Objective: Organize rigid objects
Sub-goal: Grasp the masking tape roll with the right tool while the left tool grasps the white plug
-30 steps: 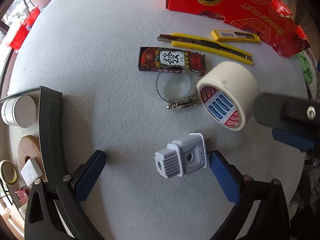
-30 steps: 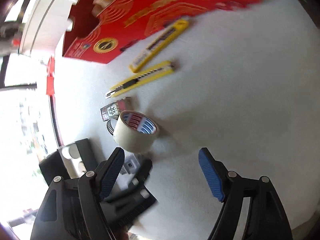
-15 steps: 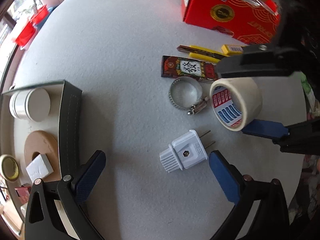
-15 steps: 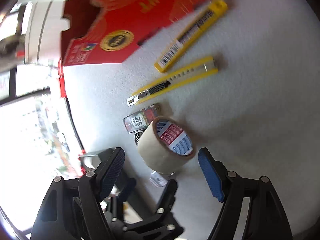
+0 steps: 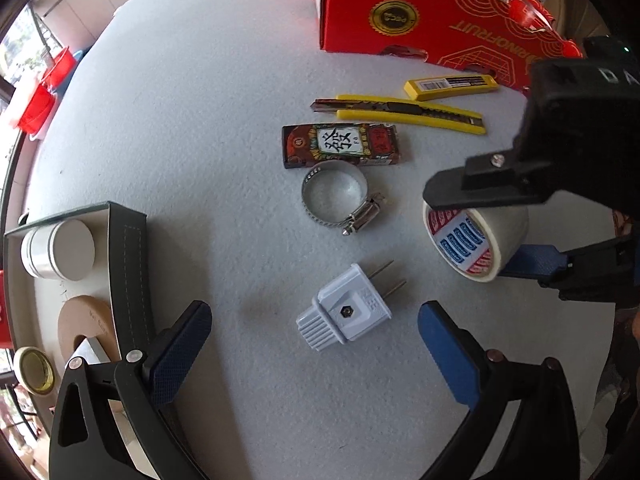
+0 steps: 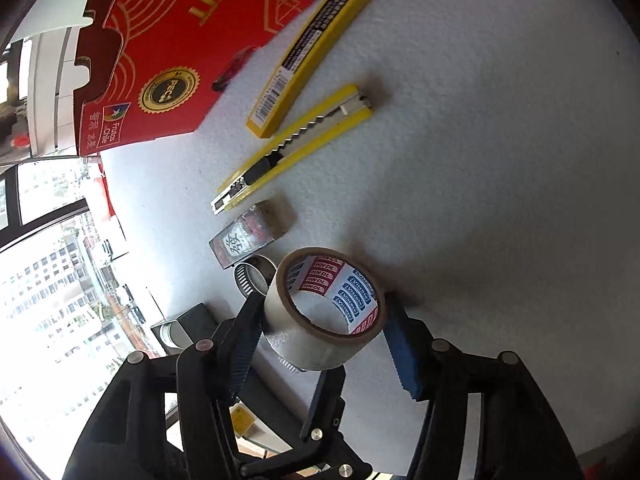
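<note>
A roll of clear tape [image 5: 476, 240] with a red and blue core lies on its side on the white table. My right gripper [image 5: 466, 232] reaches in from the right, one finger on each side of the roll. In the right wrist view its jaws are closing on the tape roll [image 6: 320, 320] and both pads touch it, with the right gripper [image 6: 324, 332] pointing steeply down. My left gripper [image 5: 314, 320] hangs open, pointing straight down over a white plug [image 5: 344, 312] that lies apart from both pads.
Behind the plug lie a metal hose clamp [image 5: 336, 196], a dark patterned box [image 5: 342, 146], a yellow utility knife [image 5: 400, 110] and a yellow blade case [image 5: 452, 86]. A red carton [image 5: 420, 20] stands at the back. A dark tray [image 5: 128, 264] at the left holds a white tin [image 5: 60, 250].
My right gripper has come down over the tape roll and its jaws have narrowed onto it. My left gripper has lifted a little above the plug.
</note>
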### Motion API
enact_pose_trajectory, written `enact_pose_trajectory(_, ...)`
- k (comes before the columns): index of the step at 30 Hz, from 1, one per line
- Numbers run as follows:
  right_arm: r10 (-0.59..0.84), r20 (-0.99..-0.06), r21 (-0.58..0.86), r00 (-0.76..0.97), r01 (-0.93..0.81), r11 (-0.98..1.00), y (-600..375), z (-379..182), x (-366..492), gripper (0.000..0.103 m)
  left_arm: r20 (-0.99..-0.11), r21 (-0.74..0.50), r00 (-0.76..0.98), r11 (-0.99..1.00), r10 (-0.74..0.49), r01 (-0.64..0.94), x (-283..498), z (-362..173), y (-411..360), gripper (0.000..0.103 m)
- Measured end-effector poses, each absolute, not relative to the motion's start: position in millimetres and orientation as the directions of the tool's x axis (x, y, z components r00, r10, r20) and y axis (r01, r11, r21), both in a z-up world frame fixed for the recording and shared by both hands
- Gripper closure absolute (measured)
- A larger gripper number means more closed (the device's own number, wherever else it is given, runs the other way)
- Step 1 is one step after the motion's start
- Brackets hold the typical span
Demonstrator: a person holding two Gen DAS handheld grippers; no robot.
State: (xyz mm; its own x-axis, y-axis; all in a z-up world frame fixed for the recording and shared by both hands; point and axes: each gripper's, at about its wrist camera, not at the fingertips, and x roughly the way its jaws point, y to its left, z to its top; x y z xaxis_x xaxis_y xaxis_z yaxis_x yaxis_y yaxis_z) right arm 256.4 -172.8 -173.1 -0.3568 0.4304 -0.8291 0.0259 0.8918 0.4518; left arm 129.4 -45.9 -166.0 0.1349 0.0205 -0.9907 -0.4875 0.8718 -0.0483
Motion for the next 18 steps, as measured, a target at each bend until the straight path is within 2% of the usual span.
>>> enact_pose_trajectory(3, 0.426, -0.842, 0.444, -0.331, 0.022, 0.896, -197, -169, 260, 0.043, -0.993, -0.019, 0.115, 0.9, 0.034, -0.436, 139, -171, -52, 0.0)
enact_pose_trajectory(7, 0.408, -0.862, 0.421, -0.301, 0.024, 0.907, -238, -158, 252, 0.042, -0.993, -0.03, 0.115, 0.913, 0.018, -0.408, 135, -174, -54, 0.009)
enact_pose_trajectory(8, 0.411, -0.862, 0.422, -0.297, 0.029, 0.906, -249, -156, 249, 0.042, -0.992, -0.033, 0.124, 0.918, 0.018, -0.394, 132, -171, -55, 0.017)
enact_pose_trajectory(9, 0.413, -0.862, 0.422, -0.293, 0.034, 0.906, -259, -152, 244, 0.042, -0.99, -0.037, 0.137, 0.926, 0.016, -0.376, 128, -168, -55, 0.032)
enact_pose_trajectory(10, 0.413, -0.864, 0.421, -0.288, 0.036, 0.906, -267, -149, 238, 0.042, -0.989, -0.04, 0.145, 0.935, 0.012, -0.353, 125, -162, -58, 0.041)
enact_pose_trajectory(11, 0.413, -0.865, 0.421, -0.284, 0.036, 0.906, -274, -147, 234, 0.042, -0.989, -0.046, 0.147, 0.942, 0.003, -0.333, 123, -157, -59, 0.06)
enact_pose_trajectory(18, 0.329, -0.911, 0.366, -0.25, -0.118, 0.923, -276, -134, 191, 0.042, -0.982, -0.171, 0.137, 0.918, -0.13, -0.357, 91, -142, -54, 0.06)
